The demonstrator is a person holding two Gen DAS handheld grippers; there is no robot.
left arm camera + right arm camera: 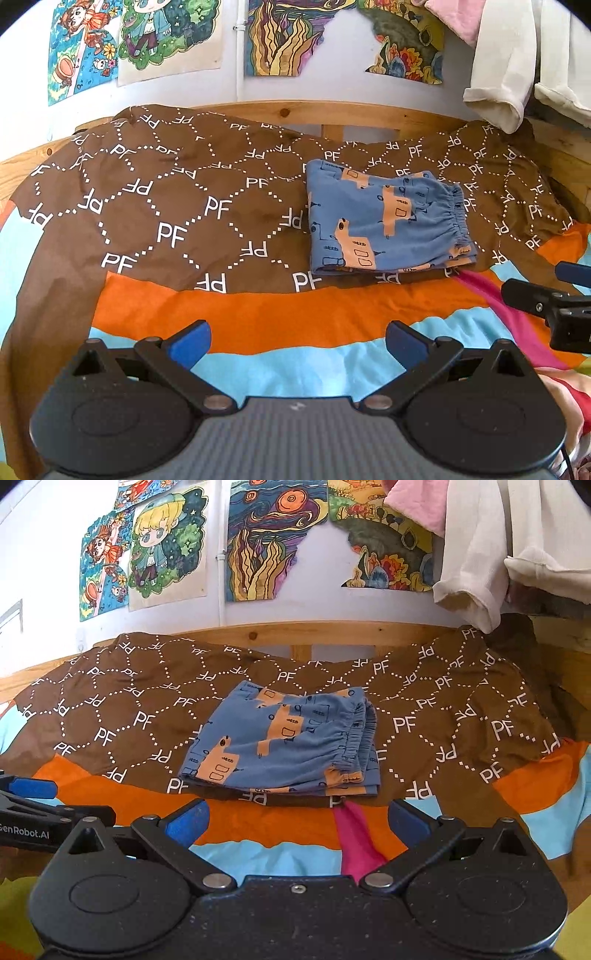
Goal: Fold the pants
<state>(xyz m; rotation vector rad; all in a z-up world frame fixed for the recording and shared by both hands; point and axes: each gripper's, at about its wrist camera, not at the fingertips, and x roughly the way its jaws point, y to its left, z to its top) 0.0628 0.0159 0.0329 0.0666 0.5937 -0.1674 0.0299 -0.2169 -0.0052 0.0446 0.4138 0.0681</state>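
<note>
Hovering wide-spread, both tongs (298,345) (298,823) face folded pants (284,749).

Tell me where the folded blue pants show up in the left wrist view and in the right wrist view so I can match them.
Left wrist view: the folded blue pants lie right of centre on the brown PF-print cloth, waistband to the right.
Right wrist view: the pants lie near the centre, just above the open gripper.
Shared landmark: the pink stripe running out from under the pants' near right corner.
</note>
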